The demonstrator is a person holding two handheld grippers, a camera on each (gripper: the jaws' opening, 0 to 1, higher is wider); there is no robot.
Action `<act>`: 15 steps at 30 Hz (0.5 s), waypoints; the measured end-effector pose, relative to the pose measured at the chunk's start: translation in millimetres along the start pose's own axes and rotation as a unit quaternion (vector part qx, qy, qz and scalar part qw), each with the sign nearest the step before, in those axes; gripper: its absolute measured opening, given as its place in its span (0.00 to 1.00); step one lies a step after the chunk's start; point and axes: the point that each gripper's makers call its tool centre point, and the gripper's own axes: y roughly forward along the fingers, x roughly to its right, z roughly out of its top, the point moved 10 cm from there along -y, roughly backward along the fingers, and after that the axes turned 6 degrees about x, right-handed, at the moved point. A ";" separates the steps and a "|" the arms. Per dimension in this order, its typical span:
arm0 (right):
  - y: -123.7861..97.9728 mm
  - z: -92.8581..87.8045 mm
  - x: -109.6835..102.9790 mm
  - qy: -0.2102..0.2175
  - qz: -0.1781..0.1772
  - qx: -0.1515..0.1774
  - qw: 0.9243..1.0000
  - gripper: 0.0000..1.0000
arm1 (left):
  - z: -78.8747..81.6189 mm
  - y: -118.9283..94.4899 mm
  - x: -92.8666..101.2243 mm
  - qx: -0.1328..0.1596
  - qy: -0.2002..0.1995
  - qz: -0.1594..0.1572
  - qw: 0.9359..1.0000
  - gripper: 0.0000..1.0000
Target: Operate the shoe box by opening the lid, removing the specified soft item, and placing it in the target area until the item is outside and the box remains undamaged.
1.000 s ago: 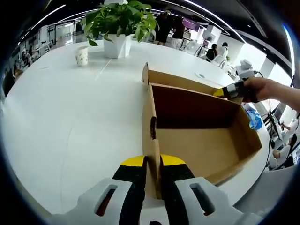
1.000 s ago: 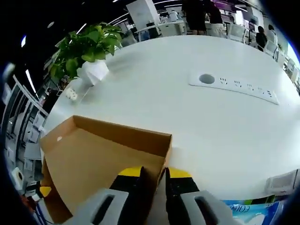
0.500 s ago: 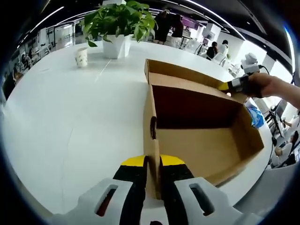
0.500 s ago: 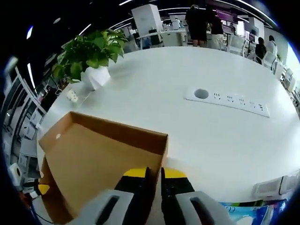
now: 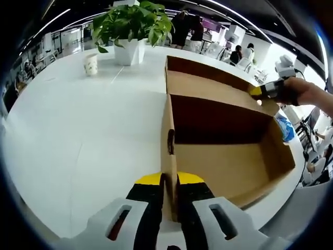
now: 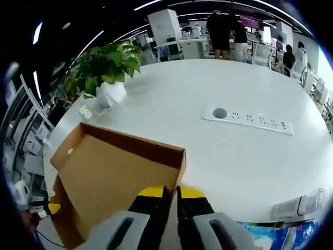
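The shoe box (image 5: 223,151) sits on the white table (image 5: 78,135) with its lid (image 5: 218,86) raised and swung back from the opening. The left gripper (image 5: 169,195) has its jaws nearly closed, pinching the near end wall of the box at the top edge, beside a small round hole in that wall. The right gripper (image 6: 170,200) is likewise nearly closed, clamped on the front edge of the lid near its corner; in the left gripper view it (image 5: 265,91) appears at the far side of the lid, held by a person's hand (image 5: 296,91). The box interior, as far as visible, shows bare cardboard; the soft item cannot be made out inside. A potted plant (image 5: 132,28) and a paper cup (image 5: 90,63) stand well beyond the box. A power strip (image 6: 250,120) is set into the table. A blue package (image 6: 276,232) lies near the table edge.
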 end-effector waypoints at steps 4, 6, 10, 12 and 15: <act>-10.1 3.4 -2.2 -0.007 0.001 0.009 1.000 0.03 | 0.5 0.1 0.8 -0.002 0.001 0.003 1.000 0.06; -14.0 4.2 -3.0 -0.010 0.001 0.013 1.000 0.03 | 0.6 -0.1 0.8 -0.002 0.000 0.003 1.000 0.06; -24.1 4.3 -5.6 -0.015 0.003 0.018 1.000 0.03 | -0.2 0.9 0.9 -0.006 -0.002 0.009 1.000 0.05; -29.1 4.6 -6.6 -0.017 0.004 0.020 1.000 0.03 | -3.9 3.4 1.2 -0.016 -0.010 0.010 1.000 0.05; -31.4 8.3 -5.1 -0.023 0.007 0.024 0.999 0.04 | -4.8 3.5 2.2 -0.016 -0.014 0.012 1.000 0.05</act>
